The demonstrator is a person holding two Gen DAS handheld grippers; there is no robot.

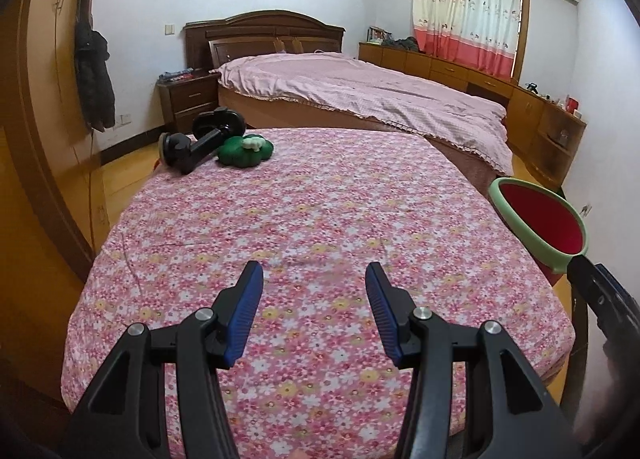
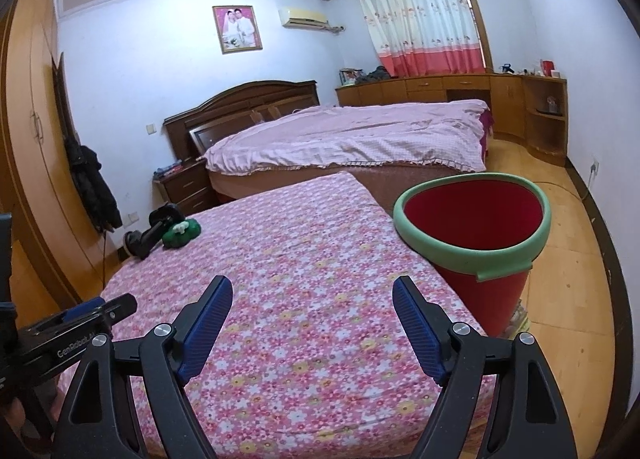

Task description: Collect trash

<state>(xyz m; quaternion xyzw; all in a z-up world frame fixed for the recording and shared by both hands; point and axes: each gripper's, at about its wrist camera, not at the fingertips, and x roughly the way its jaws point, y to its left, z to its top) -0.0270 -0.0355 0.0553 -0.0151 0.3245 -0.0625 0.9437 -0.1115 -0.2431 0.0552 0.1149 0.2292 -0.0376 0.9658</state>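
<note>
A red bin with a green rim point(image 2: 476, 231) stands beside the right edge of the table with the pink floral cloth point(image 2: 304, 259); it also shows in the left wrist view point(image 1: 540, 219). Its inside looks empty. My left gripper point(image 1: 315, 273) is open and empty above the near part of the cloth. My right gripper point(image 2: 313, 287) is open and empty near the cloth's right side, left of the bin. A green clover-shaped cushion with a small white crumpled piece on it point(image 1: 246, 150) lies at the far left corner; it also shows in the right wrist view point(image 2: 181, 234).
A black clamp-like stand point(image 1: 200, 141) lies next to the green cushion. A bed with a pink cover point(image 1: 360, 95) stands behind the table. A nightstand point(image 1: 188, 99), a wooden wardrobe at left and low cabinets point(image 2: 460, 89) line the walls.
</note>
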